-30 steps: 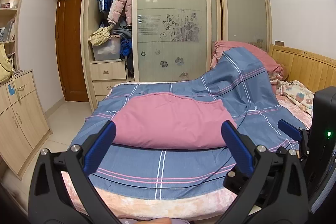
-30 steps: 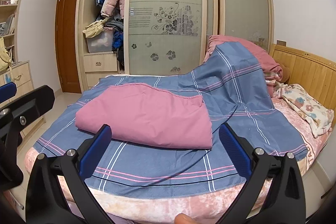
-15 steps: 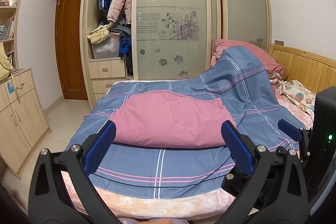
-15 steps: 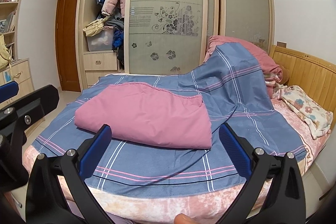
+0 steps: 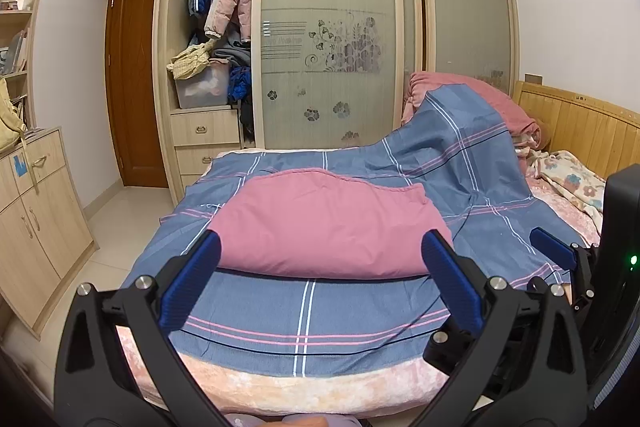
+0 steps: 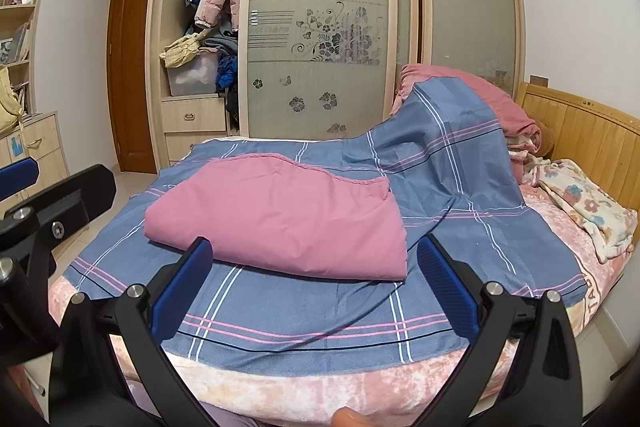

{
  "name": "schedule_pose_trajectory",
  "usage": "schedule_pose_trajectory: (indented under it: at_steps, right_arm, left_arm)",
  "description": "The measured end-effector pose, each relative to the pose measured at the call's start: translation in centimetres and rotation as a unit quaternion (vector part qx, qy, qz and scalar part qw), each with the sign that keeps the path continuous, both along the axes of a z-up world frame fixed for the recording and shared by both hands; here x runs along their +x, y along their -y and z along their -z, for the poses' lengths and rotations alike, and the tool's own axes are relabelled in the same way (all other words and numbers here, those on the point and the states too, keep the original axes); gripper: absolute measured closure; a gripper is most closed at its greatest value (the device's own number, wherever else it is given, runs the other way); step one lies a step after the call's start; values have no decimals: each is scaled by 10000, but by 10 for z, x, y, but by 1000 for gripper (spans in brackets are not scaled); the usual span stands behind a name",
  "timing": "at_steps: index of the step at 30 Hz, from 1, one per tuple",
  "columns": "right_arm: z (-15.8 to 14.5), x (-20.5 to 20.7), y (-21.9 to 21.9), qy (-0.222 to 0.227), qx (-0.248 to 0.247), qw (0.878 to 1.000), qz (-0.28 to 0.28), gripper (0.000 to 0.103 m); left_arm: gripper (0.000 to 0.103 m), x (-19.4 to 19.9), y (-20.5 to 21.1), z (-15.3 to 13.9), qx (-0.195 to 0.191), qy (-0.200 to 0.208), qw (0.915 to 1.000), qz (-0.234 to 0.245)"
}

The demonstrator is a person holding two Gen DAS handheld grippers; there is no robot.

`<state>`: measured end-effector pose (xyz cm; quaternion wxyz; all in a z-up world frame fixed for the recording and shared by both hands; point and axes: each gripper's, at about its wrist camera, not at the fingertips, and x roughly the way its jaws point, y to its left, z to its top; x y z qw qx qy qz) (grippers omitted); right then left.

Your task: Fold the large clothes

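On striped blue sheet (image 5: 308, 311): smooth pink folded cloth (image 5: 328, 223), soft rectangular slab.

Both your wrist cameras look from the bed's (image 5: 320, 383) long side, near it, toward the wardrobe (image 6: 320, 27); both share the folded pink cloth (image 5: 328, 223).

A wardrobe (image 5: 328, 39) with frosted sliding doors fills the far wall, its left section open. Left of it is a brown door (image 5: 136, 79). A wooden headboard (image 6: 580, 131) stands right; pale cabinets (image 5: 36, 203) stand left.
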<state>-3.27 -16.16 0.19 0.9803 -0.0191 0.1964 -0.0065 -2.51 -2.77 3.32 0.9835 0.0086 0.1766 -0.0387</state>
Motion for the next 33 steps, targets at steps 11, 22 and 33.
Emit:
schedule_pose_trajectory:
  at_steps: [11, 22, 33]
  right_arm:
    - [3, 2, 1, -42, 26, 10000, -4, 1]
    - [9, 4, 3, -93, 52, 9999, -22, 1]
    - [13, 4, 6, -132, 71, 9999, -55, 1]
  left_arm:
    - [2, 1, 2, 2, -8, -32, 10000, -17]
    - [2, 1, 2, 7, 2, -57, 10000, -7]
    - [2, 3, -1, 11, 7, -81, 10000, 2]
